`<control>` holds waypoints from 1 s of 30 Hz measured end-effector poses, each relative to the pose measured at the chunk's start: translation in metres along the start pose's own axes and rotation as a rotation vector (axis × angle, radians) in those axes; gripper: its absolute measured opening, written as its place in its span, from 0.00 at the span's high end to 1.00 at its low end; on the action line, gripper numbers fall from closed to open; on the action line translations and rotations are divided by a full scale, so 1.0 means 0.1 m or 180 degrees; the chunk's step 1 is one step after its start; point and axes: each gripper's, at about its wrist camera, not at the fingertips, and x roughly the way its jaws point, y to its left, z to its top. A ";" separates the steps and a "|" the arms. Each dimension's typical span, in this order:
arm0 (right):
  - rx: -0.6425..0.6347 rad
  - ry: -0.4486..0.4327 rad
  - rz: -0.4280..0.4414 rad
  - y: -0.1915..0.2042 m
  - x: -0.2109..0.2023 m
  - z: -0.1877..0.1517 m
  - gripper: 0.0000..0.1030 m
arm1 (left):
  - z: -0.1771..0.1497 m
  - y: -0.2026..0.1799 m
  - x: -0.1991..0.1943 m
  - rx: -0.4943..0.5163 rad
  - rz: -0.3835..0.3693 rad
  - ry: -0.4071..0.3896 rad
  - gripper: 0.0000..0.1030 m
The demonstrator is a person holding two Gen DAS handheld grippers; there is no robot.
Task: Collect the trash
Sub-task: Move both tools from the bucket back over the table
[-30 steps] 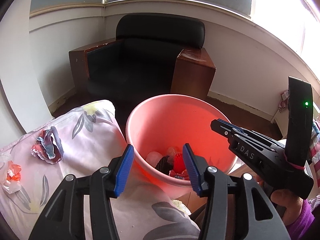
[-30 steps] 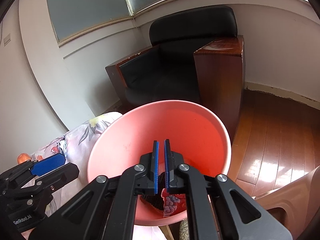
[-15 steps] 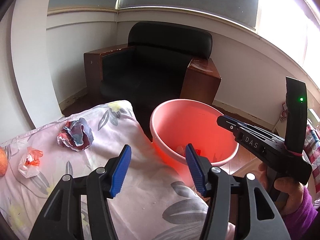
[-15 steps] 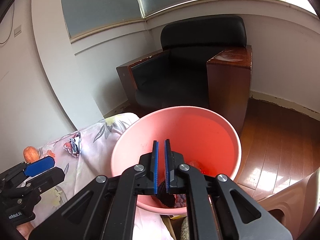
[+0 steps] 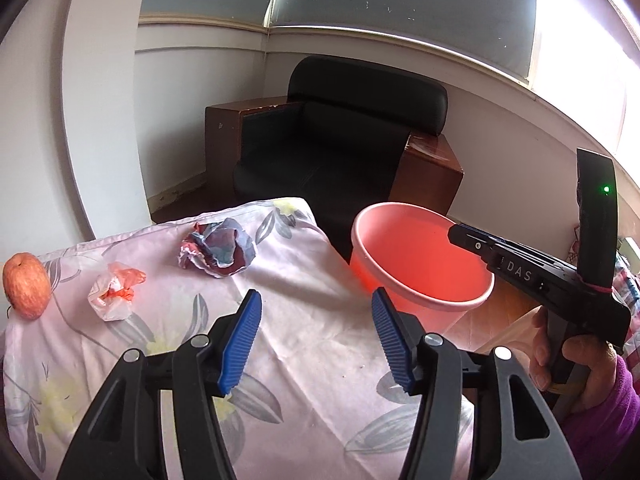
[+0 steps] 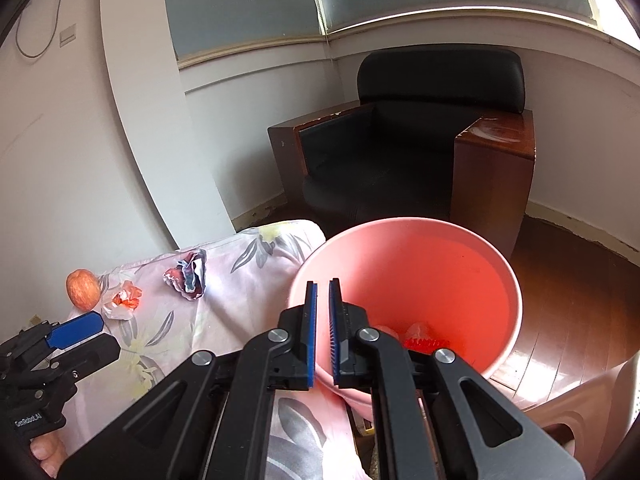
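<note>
On the floral cloth (image 5: pixel 320 344), crumpled wrappers (image 5: pixel 218 248) lie beyond the left gripper (image 5: pixel 316 340), jaws wide, just opened further, empty; right gripper (image 6: pixel 322 332) closed over the pink bucket (image 6: pixel 500 272).

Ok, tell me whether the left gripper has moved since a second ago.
Yes. The left gripper has pulled back from over the pink bucket, leftward over the floral cloth; its jaws have just been opening, nothing between them.

"DAS" on right gripper (image 5: pixel 460 232), "GenRobot.AI" on left gripper (image 6: pixel 76 330)
</note>
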 end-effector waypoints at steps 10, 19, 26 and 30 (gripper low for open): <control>-0.0157 0.0203 0.0217 0.35 0.17 -0.09 0.94 | -0.25 0.59 -0.19 -0.0320 0.0360 -0.0001 0.45; -0.0263 0.0419 0.0400 0.63 0.38 -0.18 0.94 | -0.36 1.19 -0.11 -0.0636 0.0721 0.0036 0.45; -0.0320 0.0561 0.0468 0.75 0.55 -0.27 0.94 | -0.25 1.62 0.12 -0.0910 0.0900 0.0040 0.45; -0.0309 0.0619 0.0553 0.81 0.64 -0.28 0.94 | -0.17 1.75 0.26 -0.0999 0.0946 -0.0012 0.45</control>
